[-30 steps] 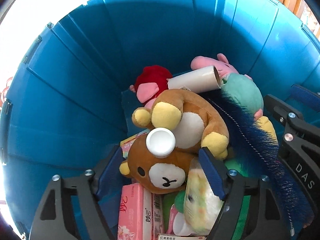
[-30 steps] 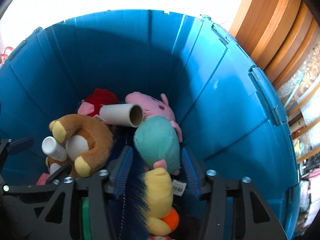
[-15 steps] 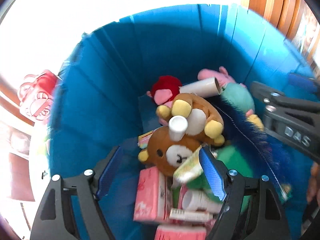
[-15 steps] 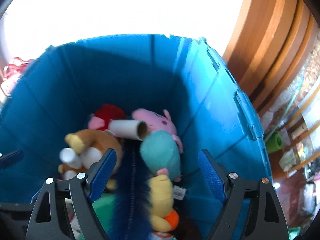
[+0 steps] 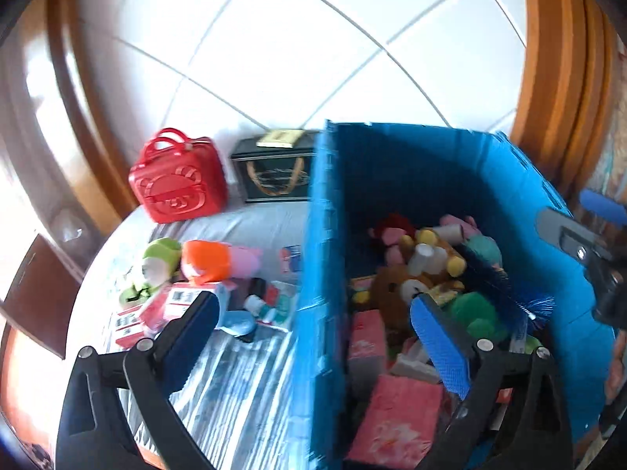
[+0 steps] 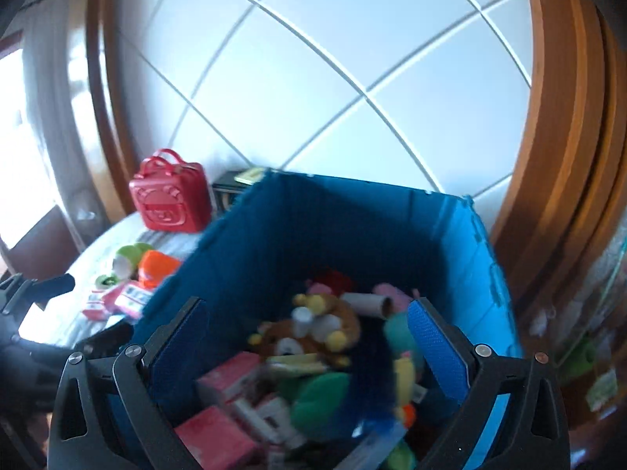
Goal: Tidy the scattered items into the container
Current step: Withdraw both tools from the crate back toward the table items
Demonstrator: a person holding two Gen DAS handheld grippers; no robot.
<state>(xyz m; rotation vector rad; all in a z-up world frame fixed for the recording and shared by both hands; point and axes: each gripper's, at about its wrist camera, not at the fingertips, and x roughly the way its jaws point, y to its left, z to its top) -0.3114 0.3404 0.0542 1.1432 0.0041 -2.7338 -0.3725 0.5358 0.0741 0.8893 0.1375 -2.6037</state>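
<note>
In the left wrist view, the left gripper (image 5: 313, 333) is opening its jaws wide, with nothing pinched between the blue ribbed pads; the near wall of the blue container (image 5: 317, 235) is passing through the gap without touching either pad. Beyond the left-hand finger, on the striped grey cloth (image 5: 235, 384), the scattered items are waiting: an orange and pink plush (image 5: 213, 262), a green plush (image 5: 156, 258), red and white tissue packs (image 5: 172, 305) and a small bottle (image 5: 256, 302), blurred. These are looking light and soft. The plush should squash and grip well across the body; the film-wrapped packs may be slippery, so taking them across the narrow sides seems safer. Beyond the right-hand finger, inside the bin, a brown bear plush (image 5: 403, 286), a bristly blue brush (image 5: 505, 293) and a pink pack (image 5: 395, 415) are lying heaped. Farther off, a glossy red case (image 5: 178, 184) and a dark box (image 5: 276, 172) are standing against the tiled wall.

In the right wrist view, the right gripper (image 6: 309, 344) is likewise spreading its jaws, empty, above the bin's open top (image 6: 482, 254). Directly ahead between the fingers the bear (image 6: 309, 337), a cardboard tube (image 6: 368, 301) and a green plush (image 6: 321, 399) are resting. Far off to the left-hand finger's side, the loose items (image 6: 133, 270) are lying on the cloth.
</note>
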